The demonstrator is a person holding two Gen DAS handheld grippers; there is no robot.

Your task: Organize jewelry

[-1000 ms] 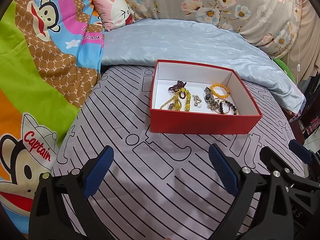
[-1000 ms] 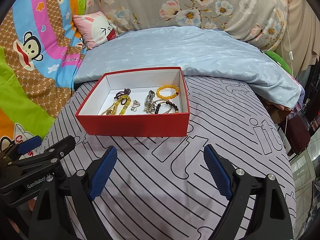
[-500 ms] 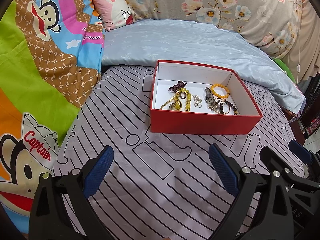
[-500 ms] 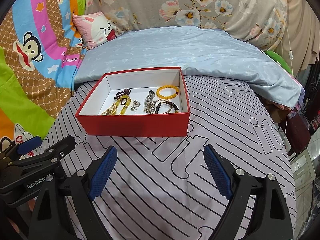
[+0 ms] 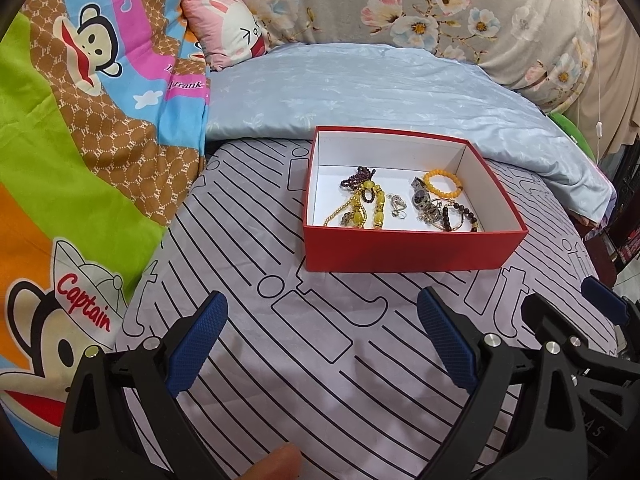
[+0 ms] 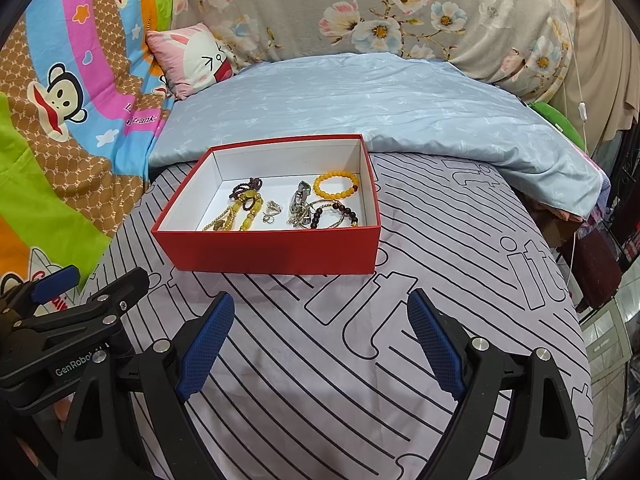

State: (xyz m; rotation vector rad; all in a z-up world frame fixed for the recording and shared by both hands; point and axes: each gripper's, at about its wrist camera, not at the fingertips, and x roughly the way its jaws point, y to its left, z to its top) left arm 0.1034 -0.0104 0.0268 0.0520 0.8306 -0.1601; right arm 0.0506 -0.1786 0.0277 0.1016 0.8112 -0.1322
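Observation:
A red box (image 5: pixel 404 252) with a white inside sits on the striped lilac bedsheet; it also shows in the right wrist view (image 6: pixel 272 252). Inside lie an orange bead bracelet (image 5: pixel 441 184), a yellow bead necklace (image 5: pixel 362 208), a dark bead bracelet (image 5: pixel 460 216), a silver watch (image 5: pixel 420 198) and small silver pieces (image 5: pixel 397 206). My left gripper (image 5: pixel 322 344) is open and empty, low over the sheet in front of the box. My right gripper (image 6: pixel 320 344) is open and empty, beside it to the right.
A light blue duvet (image 5: pixel 380 92) lies folded behind the box. A cartoon monkey blanket (image 5: pixel 80 140) rises on the left, with a pink pillow (image 5: pixel 228 36) at the back. The bed's edge (image 6: pixel 576 280) drops off on the right.

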